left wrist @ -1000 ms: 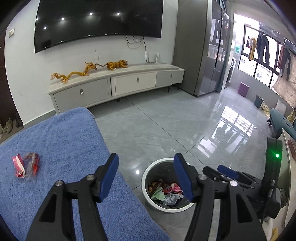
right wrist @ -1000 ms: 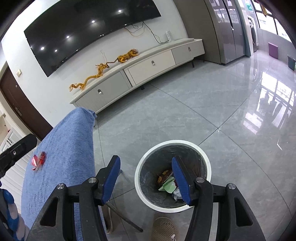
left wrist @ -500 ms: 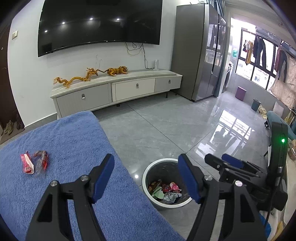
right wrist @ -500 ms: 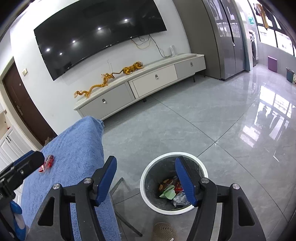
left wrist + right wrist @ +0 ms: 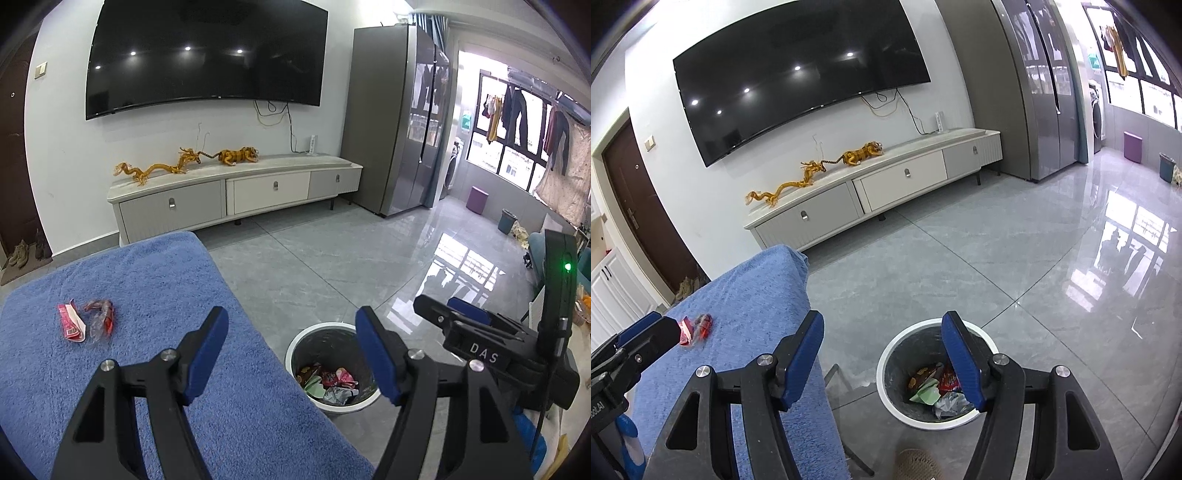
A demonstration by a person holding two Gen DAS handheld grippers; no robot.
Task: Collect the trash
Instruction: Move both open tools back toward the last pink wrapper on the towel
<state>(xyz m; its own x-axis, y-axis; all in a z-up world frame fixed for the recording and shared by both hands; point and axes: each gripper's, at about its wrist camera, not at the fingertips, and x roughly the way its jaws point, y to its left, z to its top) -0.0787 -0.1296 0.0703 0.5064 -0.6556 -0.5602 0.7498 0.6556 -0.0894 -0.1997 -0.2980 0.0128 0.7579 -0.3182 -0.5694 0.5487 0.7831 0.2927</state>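
I have both tools empty, left tool (image 5: pixel 291 352) and right tool (image 5: pixel 882 356) with jaws apart. The red wrappers (image 5: pixel 85 323) lie on the blue-towelled counter (image 5: pixel 155 295), well apart from the bin (image 5: pixel 932 373). I worry thin film slips my pads or snags towel pile

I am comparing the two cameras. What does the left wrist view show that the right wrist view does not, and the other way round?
Only the left wrist view: the clothes hanging at the window and the whole right gripper.

Only the right wrist view: the door with its handle, white cabinets and a slipper.

Both: the trash bin holding wrappers, two wrappers on the blue towel, the TV, and open, empty grippers.
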